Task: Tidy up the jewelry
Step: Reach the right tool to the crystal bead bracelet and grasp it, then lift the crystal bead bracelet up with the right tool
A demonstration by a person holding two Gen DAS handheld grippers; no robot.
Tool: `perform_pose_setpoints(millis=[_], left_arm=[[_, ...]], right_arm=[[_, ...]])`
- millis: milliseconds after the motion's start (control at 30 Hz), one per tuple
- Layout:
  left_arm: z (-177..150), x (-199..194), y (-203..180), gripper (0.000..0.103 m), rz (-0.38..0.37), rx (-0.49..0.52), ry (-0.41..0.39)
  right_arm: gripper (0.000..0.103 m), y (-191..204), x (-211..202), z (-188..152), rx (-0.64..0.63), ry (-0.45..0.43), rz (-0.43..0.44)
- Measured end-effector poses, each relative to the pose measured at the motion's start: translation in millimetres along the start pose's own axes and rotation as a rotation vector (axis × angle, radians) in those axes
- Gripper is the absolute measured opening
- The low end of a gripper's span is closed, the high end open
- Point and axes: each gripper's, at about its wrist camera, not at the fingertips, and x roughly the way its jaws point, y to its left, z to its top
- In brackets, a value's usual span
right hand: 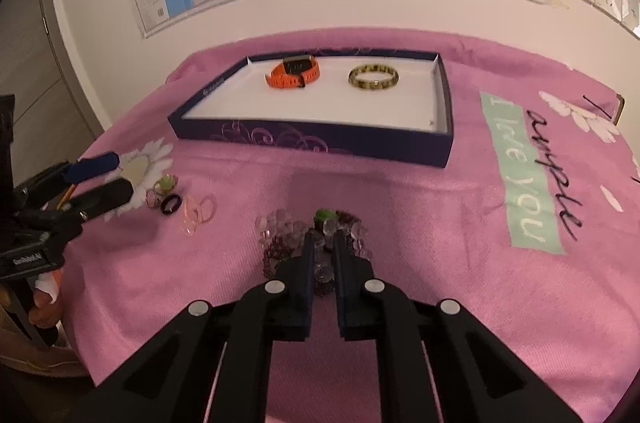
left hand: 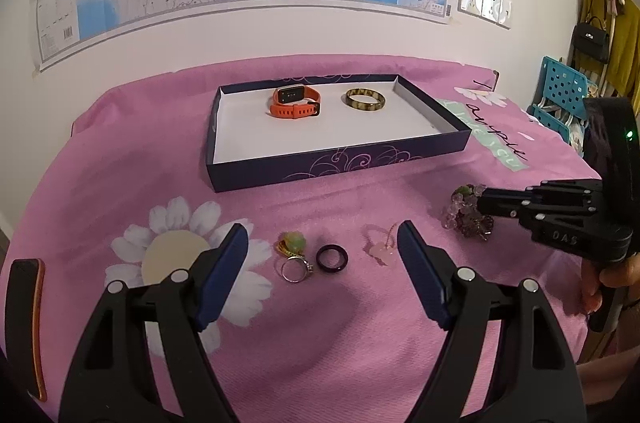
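Bead bracelet (right hand: pixel 316 239) — loose, lumpy, likely slippery, best pinched across one strand — lies on the cloth (right hand: pixel 420 223), right gripper (right hand: pixel 322 243) narrowed onto it, left gripper (left hand: pixel 322 235) wide apart.

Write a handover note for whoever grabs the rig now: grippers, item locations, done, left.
Left gripper: open, above the small rings, holding nothing.
Right gripper: fingers shut on the crystal bead bracelet, which looks still on the pink cloth.
Done: orange watch and amber bangle in the box.
Left: the bracelet, green-stone ring, silver ring, dark ring, pink charm.
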Motion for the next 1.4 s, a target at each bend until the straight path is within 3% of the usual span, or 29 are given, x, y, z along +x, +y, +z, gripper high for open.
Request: perform_pose_setpoints(millis=[100,233,267,367,400,567,700,833,1133,1400], left_arm=[[-0.4,-0.3,0.8,0.076,0.001,-0.004,0.0],[-0.1,-0.3,0.9,0.076,-0.002,-0.005,-0.001],[-0.1,0.2,0.8,0.076,-0.004,-0.004,0.001],[-1.1,0.5,1.0,0.076,-0.005,-0.002,0.003],[-1.6,0.3,1.0,0.076,-0.005,-0.002,0.004],[-2.9,1.5,1.3,0.076,-0.007,-0.006,0.01],[-3.9,1.8,2.3,0.076,-0.007,-0.012,0.012],[-4.0,1.9,4.5,0.076,-0.009,-0.019,0.012],[-3.6,0.5,6.0,0.076,-0.016,-0.023,0.008],[-3.9,-0.4,9.3,0.076,-0.017,-0.031,0.009]], right_arm=[[0.0,-3.5,-11.9,7.0,0.018,-0.044,0.039],[0.001,-4.8,-20.3,18.3,-0.001,-0.078,0.02],[0.005,-4.6,-17.2,19.1,-0.015,-0.059,0.013],[0.036,-0.5,-5.8,16.1,-0.069,-0.015,-0.006],[0.041,1.9,-3.7,14.8,-0.089,-0.008,-0.015],[0.039,13.2,13.2,11.0,-0.181,0.061,-0.035],[0.014,15.3,13.4,8.3,-0.202,0.073,-0.026],[0.01,13.9,8.6,6.7,-0.197,0.069,-0.017],[0.009,2.6,-21.6,24.0,-0.076,-0.027,0.096],[0.01,-18.8,-2.7,21.8,0.027,0.022,0.062]])
